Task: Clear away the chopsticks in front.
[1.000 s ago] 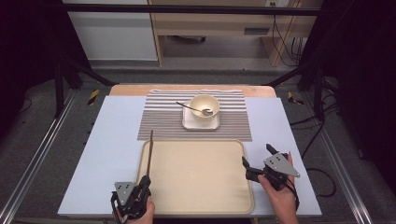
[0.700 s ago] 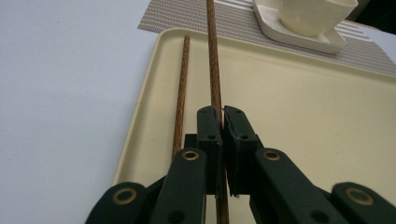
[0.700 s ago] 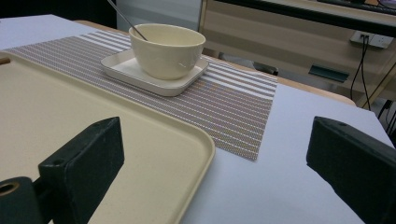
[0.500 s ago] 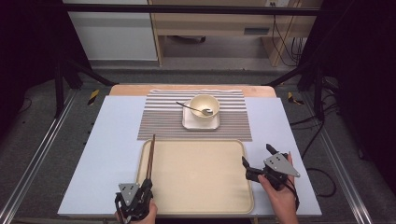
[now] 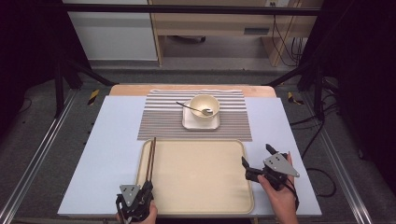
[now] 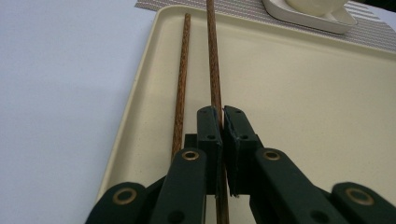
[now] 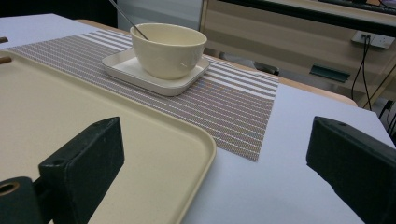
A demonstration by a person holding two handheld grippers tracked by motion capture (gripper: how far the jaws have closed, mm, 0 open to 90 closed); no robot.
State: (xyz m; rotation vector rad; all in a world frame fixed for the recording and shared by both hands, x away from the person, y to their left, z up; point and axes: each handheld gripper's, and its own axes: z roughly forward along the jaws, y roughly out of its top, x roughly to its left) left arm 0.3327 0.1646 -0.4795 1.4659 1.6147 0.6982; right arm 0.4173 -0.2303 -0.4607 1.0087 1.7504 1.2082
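The left gripper (image 5: 148, 185) sits nearer the tray's (image 5: 201, 205) near edge than before, and the chopsticks (image 5: 151, 158) now lie fully along the tray's left rim instead of projecting beyond its far edge

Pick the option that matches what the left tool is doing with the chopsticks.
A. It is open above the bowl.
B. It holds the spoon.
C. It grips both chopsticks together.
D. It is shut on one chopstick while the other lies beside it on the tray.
D: in the left gripper view the left tool pinches one chopstick, while the other chopstick lies free beside it on the tray.
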